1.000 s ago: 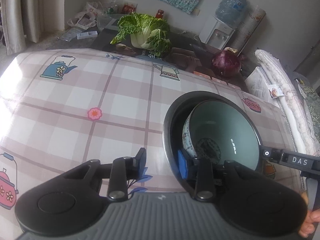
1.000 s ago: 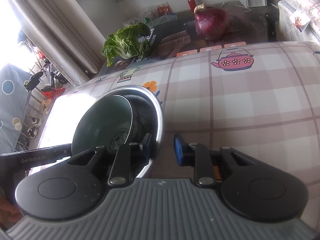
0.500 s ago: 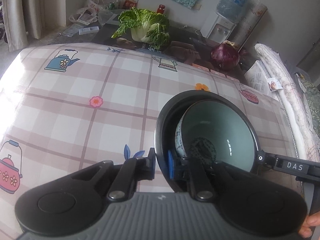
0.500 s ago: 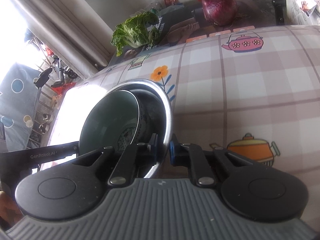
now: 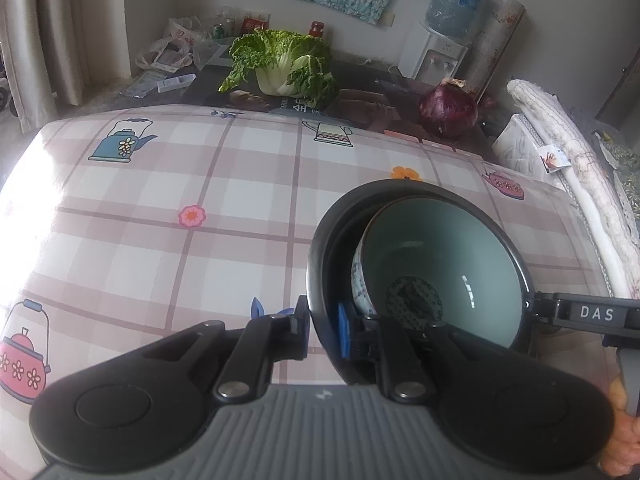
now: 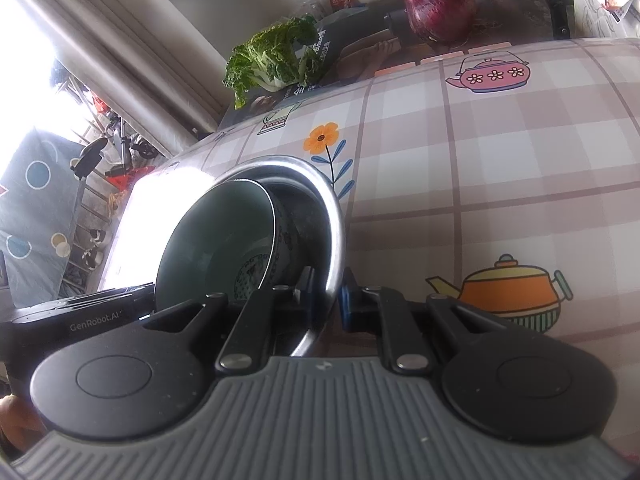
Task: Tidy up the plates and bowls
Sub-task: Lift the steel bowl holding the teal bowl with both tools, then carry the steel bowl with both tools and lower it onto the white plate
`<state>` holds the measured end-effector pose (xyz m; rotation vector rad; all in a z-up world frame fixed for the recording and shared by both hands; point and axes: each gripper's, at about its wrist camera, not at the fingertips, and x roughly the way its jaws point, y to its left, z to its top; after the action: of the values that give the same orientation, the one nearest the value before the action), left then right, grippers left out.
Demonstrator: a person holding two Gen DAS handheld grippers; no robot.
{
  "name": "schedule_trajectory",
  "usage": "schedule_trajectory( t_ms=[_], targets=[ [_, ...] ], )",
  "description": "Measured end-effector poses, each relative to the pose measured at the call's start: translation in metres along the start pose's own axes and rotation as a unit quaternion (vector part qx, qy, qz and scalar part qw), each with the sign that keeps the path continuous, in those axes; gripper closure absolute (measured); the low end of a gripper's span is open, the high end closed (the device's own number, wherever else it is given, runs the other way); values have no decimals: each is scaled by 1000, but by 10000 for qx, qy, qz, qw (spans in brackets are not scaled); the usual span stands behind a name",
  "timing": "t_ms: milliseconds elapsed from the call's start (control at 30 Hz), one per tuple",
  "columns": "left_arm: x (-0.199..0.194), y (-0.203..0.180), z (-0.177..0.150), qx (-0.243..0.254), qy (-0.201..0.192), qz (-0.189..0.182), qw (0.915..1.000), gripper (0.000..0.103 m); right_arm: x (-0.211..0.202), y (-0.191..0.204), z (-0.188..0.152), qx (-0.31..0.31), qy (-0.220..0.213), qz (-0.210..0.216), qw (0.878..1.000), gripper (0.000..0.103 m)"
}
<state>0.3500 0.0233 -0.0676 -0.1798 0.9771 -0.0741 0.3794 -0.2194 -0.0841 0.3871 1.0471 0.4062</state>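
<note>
Both grippers have hold of the same metal bowl [image 6: 335,224], one on each side of its rim. The left gripper [image 5: 323,326] pinches the rim on the bowl's left side, one finger outside the wall and the blue pad [image 5: 343,330] inside, pressed together on the thin metal. The right gripper [image 6: 326,290] does the same on the opposite side, its jaws clamped on the shiny rim, one finger inside and one out. Inside the metal bowl sits a ceramic bowl [image 5: 440,264], pale green within and patterned blue on the outside, leaning toward the side held by the right gripper. The pair stands over a checked tablecloth [image 5: 200,200] printed with teapots and flowers, near its right part as seen from the left wrist. Beyond the far edge of the cloth lie a head of cabbage [image 5: 280,66] and a red onion [image 5: 448,110], well apart from the bowls
</note>
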Motion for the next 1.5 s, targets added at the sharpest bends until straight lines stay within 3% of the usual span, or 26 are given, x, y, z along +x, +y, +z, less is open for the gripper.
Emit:
schedule_trajectory(
  t_ms=[1500],
  targets=[
    [-11,-5,5,-125,-240,43,9996,90,-4,5,4,-8,-105,-65,9999,92]
  ],
)
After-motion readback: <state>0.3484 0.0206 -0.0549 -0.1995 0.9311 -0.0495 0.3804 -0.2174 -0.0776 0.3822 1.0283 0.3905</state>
